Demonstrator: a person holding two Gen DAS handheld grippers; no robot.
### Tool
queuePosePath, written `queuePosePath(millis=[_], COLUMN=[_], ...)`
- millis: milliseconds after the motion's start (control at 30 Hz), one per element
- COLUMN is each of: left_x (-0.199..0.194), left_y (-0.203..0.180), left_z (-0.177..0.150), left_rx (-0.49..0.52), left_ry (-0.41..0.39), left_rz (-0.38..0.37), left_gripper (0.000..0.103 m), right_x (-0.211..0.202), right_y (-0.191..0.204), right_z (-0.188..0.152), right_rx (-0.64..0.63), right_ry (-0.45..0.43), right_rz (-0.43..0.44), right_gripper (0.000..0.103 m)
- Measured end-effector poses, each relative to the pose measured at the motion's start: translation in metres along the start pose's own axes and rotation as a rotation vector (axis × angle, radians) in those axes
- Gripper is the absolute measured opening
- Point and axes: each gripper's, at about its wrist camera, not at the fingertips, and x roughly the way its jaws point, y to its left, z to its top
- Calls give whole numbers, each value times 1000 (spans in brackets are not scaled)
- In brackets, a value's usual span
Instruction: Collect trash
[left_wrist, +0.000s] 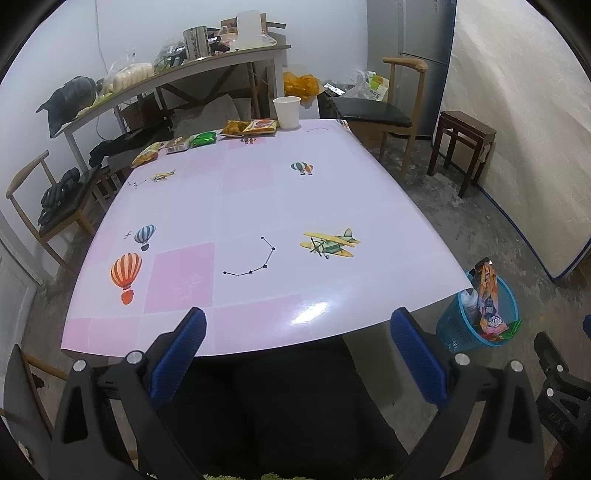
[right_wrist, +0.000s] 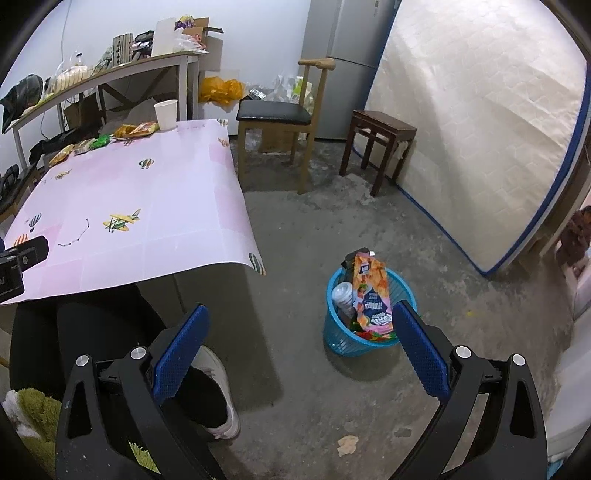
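Trash sits in two places: a row of snack packets (left_wrist: 207, 139) lies along the far edge of the table (left_wrist: 258, 206), in the upper middle of the left wrist frame, and more wrappers fill the blue basket (right_wrist: 334, 332) on the concrete floor, just right of centre in the right wrist frame. A tall orange snack bag (right_wrist: 369, 291) stands upright in that basket, poking above the rim, with a clear lidded cup (right_wrist: 342, 293) tucked beside it on its left. A white paper cup (left_wrist: 286, 112) stands at the far edge of the table, just right of the packets. The left gripper (left_wrist: 298, 332) is spread wide — its blue-padded fingers (left_wrist: 181, 354) hang over the near edge of the table at the bottom of the frame, with nothing between them and nothing touching them. The right gripper (right_wrist: 301, 330) is spread just as wide and holds nothing; in the right wrist view its right fingertip overlaps the basket's rim, but whether it touches the rim cannot be told. In the left wrist view the same basket appears at the lower right, on the floor just off the table's near right corner. A wooden chair (right_wrist: 280, 110) and a dark stool (right_wrist: 380, 129) stand beyond the table — well apart from the basket.
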Motion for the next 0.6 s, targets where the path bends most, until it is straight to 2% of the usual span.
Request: queuePosePath(millis=[600], left_x=[1], left_y=[4], left_z=[-1], left_rx=[-12], left_ry=[4], left_rz=[2], left_gripper=[98], right_x=[-3], right_y=[2], right_z=[4], right_rx=[1], right_ry=[-5], right_rz=[-3], right_gripper=[95])
